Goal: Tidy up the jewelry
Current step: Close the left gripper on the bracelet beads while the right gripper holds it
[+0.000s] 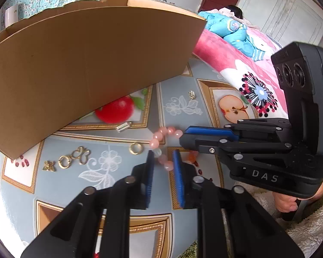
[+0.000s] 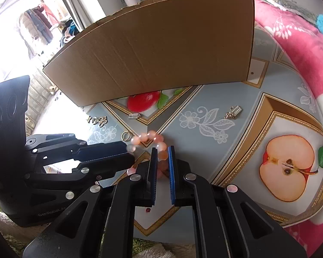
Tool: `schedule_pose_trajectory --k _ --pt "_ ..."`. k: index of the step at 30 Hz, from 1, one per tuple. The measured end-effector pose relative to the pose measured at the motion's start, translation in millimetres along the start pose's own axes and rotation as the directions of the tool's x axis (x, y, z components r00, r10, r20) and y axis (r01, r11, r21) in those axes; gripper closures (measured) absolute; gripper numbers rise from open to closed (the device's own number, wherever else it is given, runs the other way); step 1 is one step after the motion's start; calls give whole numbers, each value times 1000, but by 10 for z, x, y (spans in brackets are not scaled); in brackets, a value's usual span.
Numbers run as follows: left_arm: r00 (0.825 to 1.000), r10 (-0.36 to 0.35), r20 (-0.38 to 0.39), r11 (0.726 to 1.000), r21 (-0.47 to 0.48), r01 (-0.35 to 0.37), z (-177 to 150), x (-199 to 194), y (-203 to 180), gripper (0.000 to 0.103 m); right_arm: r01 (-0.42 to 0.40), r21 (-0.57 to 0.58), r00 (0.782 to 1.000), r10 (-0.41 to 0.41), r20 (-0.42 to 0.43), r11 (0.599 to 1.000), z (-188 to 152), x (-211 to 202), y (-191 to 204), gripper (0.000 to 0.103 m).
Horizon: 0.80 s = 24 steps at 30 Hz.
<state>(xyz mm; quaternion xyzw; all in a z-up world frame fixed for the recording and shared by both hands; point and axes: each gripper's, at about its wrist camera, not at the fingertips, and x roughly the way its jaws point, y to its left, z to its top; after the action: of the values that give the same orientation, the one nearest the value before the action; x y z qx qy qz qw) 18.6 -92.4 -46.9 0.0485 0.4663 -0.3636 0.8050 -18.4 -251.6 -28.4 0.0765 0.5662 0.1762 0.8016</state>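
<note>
**Camera Placement: Two Wrist Fisheye Views**

The left wrist camera sits behind the left gripper, looking forward and steeply down along its fingers, close to the tabletop. The right wrist camera sits likewise behind the right gripper, at similar closeness. Each view shows the other gripper entering from the side. Both views share the pink bead bracelet at centre, the cardboard box behind it, and the pink blanket at right.

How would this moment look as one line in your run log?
left gripper: closed on pink bead bracelet | right gripper: closed on same bracelet | cardboard box: behind
</note>
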Motion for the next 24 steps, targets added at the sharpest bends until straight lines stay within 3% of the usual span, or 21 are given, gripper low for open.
schedule_pose_trajectory --k 3,6,12,16,17,19,24 --pt "1000 18 7 1000 23 -19 2 -3 -53 92 -3 3 1000 3 2 1000 0 31 23 95" --pt "1000 19 24 999 33 -20 11 -24 -84 103 -9 16 1000 9 5 1000 -7 22 4 96" --pt "999 19 27 999 41 -20 17 -38 -127 103 -11 23 1000 10 25 1000 -5 -87 -57 96" --pt "1000 16 10 1000 -9 -16 31 -20 -71 102 10 10 1000 -10 28 1000 -16 -98 -51 96" --pt "1000 15 8 1000 -18 -15 32 -21 -57 102 14 7 1000 -14 27 1000 -21 -96 -48 96" --pt "1000 14 4 999 -33 -14 36 -23 -27 90 22 7 999 -22 24 1000 -33 -90 -47 96" --pt "1000 7 -12 999 -33 -8 46 32 -41 85 23 14 1000 -23 10 1000 -55 -79 -73 96"
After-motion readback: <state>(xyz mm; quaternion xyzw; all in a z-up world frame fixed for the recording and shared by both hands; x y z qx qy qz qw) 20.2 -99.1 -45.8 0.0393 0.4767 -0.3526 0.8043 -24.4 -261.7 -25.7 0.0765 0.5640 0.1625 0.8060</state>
